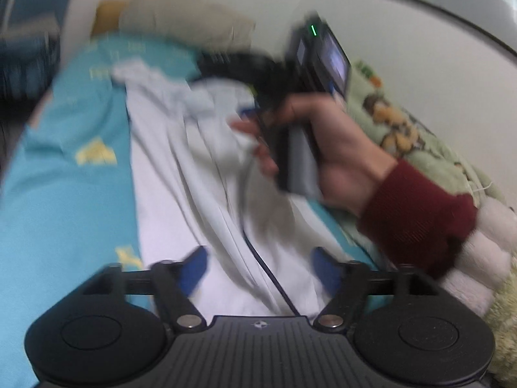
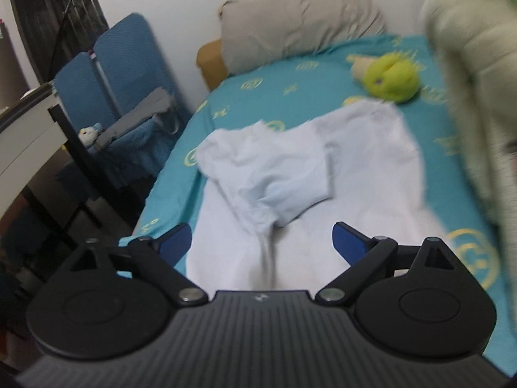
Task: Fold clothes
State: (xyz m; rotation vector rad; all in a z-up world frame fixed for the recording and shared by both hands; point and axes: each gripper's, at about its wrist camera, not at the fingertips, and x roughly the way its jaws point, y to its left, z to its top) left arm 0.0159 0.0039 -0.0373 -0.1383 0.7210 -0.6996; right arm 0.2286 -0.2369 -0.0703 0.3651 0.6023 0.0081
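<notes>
A pale blue-white garment [image 1: 194, 174] lies crumpled along a turquoise bed sheet [image 1: 64, 177]. My left gripper [image 1: 258, 268] is open just above its near end, with nothing between the blue pads. In the left wrist view a hand in a dark red sleeve holds the right gripper body [image 1: 303, 103] over the far part of the garment; its fingers are hidden there. In the right wrist view the garment [image 2: 290, 174] lies partly folded over itself. My right gripper [image 2: 261, 242] is open over it and empty.
A grey pillow [image 2: 300, 22] lies at the head of the bed. A yellow-green plush toy [image 2: 391, 77] sits on the sheet [image 2: 252, 97]. A green patterned blanket [image 1: 407, 129] lies along the wall side. Blue chairs [image 2: 110, 74] stand beside the bed.
</notes>
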